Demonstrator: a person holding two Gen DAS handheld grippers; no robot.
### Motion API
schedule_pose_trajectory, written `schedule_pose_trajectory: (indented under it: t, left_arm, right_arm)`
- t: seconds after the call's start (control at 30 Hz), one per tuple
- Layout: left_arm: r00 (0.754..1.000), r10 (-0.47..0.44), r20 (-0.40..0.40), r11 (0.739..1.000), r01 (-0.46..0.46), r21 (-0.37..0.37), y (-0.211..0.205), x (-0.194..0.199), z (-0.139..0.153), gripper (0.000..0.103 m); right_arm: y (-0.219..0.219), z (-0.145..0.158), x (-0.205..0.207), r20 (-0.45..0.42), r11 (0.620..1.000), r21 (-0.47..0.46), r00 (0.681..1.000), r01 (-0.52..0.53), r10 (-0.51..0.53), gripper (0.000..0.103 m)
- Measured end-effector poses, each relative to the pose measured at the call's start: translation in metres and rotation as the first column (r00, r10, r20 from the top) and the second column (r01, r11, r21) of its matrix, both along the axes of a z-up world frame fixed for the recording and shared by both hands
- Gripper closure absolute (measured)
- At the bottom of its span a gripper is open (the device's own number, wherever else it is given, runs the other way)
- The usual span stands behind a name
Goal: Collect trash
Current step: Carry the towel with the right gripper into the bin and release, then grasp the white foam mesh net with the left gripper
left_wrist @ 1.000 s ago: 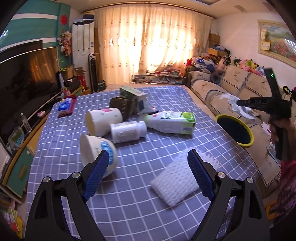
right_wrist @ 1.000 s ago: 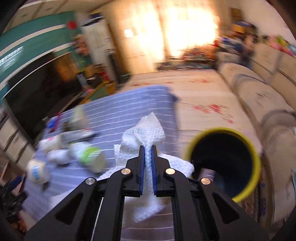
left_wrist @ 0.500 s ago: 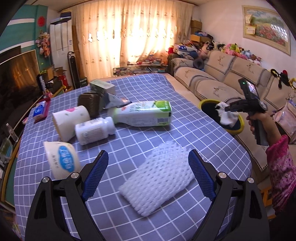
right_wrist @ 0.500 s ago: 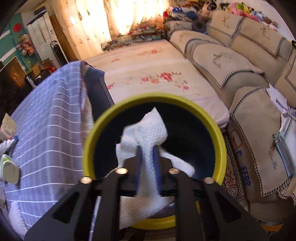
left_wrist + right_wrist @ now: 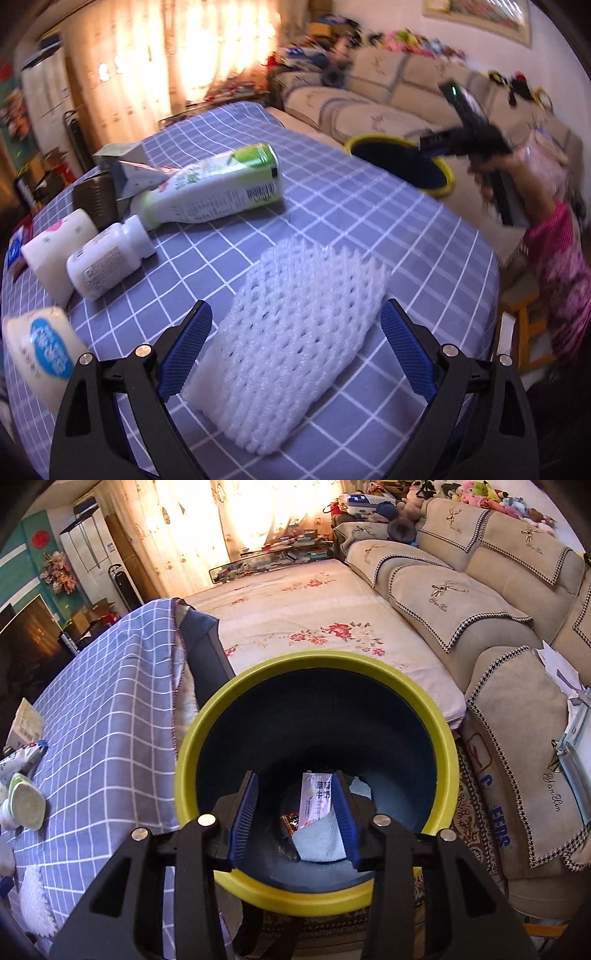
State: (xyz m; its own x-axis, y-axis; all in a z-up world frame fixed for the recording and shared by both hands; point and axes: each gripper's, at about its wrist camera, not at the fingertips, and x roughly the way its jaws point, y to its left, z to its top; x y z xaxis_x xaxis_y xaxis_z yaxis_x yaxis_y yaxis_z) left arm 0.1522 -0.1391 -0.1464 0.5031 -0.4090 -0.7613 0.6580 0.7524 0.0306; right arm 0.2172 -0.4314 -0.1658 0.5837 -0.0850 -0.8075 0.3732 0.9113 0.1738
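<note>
Our right hand-held gripper (image 5: 295, 818) tilts down over the yellow bin (image 5: 445, 734), its jaws just parting, empty; our left hand-held gripper (image 5: 295, 338) angles down, spread wide astride the foam net (image 5: 295, 339).

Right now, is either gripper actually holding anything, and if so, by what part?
Nothing is held. The right gripper, jaws just opening, hangs over the bin with the tissue dropped inside. The left gripper straddles the foam net, not pressing it.

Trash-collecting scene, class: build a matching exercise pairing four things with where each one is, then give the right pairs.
Things:
1. white foam net
2. crumpled tissue
3. green-capped bottle
4. bin

Places:
A. inside the bin
B. lying on the checked tablecloth beside a small white bottle
C. between the left gripper's open fingers
D. on the floor beside the table

Pairs: 1-C, 2-A, 3-B, 4-D
</note>
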Motion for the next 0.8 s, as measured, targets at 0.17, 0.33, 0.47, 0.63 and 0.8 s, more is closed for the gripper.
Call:
schedule_pose_trajectory:
  t: [0.17,0.33,0.47,0.63,0.8]
  left_arm:
    - [0.997,-0.072,-0.031,0.997,0.073,0.031,-0.004,0.008,-0.014,0.011]
    - [0.996,-0.084,-0.025,0.992,0.086,0.088,-0.013,0.013,-0.026,0.01]
    - [0.997,-0.06,-0.04,0.996,0.062,0.059,-0.011,0.02,-0.027,0.02]
    - [0.999,0.002,-0.05,1.0,-0.001,0.028,-0.002,0.029,-0.021,0.072]
    - [0.997,0.021,-0.07,1.0,-0.021,0.002,0.002,0.032,-0.015,0.086]
  right_arm:
    - [0.005,0.003,0.0,0.009,1.0,0.008,1.0,-0.017,0.016,0.06]
    - [0.012,0.001,0.001,0.008,0.999,0.019,0.999,-0.042,0.042,0.06]
    - [0.019,0.002,0.001,0.016,0.998,0.025,0.998,-0.059,0.058,0.06]
    - [0.022,0.006,-0.003,0.034,0.997,0.034,0.997,-0.071,0.07,0.06]
    - [0.024,0.012,-0.009,0.056,0.996,0.046,0.996,-0.078,0.076,0.06]
